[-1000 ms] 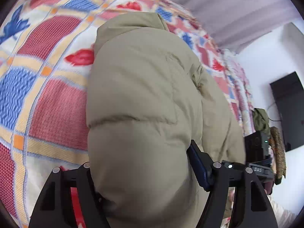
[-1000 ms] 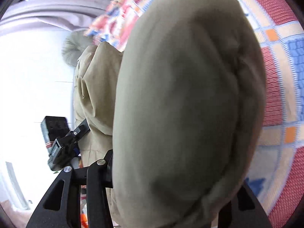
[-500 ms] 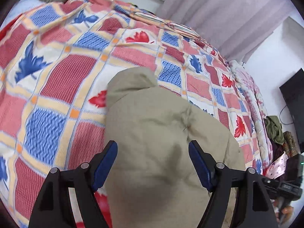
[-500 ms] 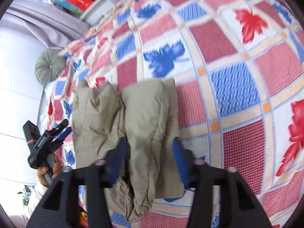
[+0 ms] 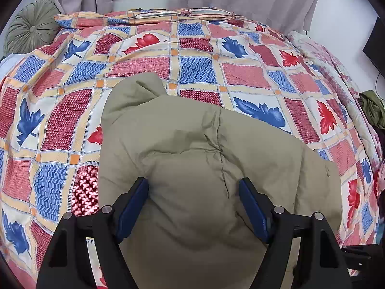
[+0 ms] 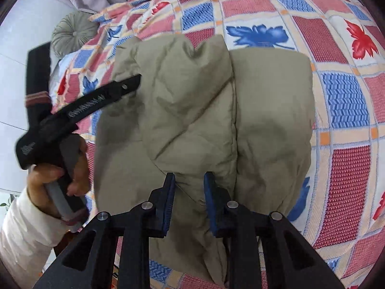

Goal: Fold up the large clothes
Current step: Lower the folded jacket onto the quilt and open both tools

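The padded jacket (image 5: 192, 159) lay folded in a thick bundle on the bed (image 5: 197, 62), in the lower middle of the left wrist view and in the centre of the right wrist view. The left tongs (image 5: 193, 192) were wide open above the near part of the bundle, and they held nothing. The right tongs (image 6: 189, 183) were open only a little, with a ridge of the fabric between the blue pads; I could not tell whether they pinched it or only stood around it. The fold seemed nearly done, so the step in hand was probably to release and to flatten the bundle. To do it well, it would be better to open the right tongs fully before lifting, otherwise the top layer may rise with them, and then to press the puffed part down slowly, because the filling springs back. No container was visible; only a round cushion (image 5: 28, 26) lay at the upper left of the bed.
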### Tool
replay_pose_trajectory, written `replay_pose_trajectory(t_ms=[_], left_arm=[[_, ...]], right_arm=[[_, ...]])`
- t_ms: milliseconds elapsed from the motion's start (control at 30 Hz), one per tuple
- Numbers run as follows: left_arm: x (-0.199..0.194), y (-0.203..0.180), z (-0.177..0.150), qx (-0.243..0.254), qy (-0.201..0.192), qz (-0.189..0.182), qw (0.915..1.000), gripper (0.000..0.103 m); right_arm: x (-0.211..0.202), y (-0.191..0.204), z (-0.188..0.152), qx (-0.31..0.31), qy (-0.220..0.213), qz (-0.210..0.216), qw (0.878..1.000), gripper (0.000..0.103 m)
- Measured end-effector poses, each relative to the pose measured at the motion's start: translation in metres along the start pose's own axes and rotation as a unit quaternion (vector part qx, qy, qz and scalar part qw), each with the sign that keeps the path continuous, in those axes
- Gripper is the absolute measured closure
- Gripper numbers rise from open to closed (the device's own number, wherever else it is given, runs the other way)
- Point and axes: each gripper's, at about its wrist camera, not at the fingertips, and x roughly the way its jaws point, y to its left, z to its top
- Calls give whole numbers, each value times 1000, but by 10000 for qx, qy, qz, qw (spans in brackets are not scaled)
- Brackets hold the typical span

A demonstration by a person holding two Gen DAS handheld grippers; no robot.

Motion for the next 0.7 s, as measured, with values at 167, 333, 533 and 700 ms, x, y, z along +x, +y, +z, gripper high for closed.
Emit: replay_pose_trajectory(t_ms=[167,333,533,700], left_arm=[[-17,-2,-7,47,156,73,9998,25],[-35,0,-22,-67,316,61,9995,25],[-54,2,-43,-120,537,48,9985,21],[-66,4,-59,-180,708,-32,9973,21]], right_arm=[[18,-17,-4,186,143,-334,9992,79],[22,-29,-6,398,169,-256,9987,79],[14,-27,-6,458,151,-261,9985,76],[1,-27,-10,531,126,-255,9982,75]])
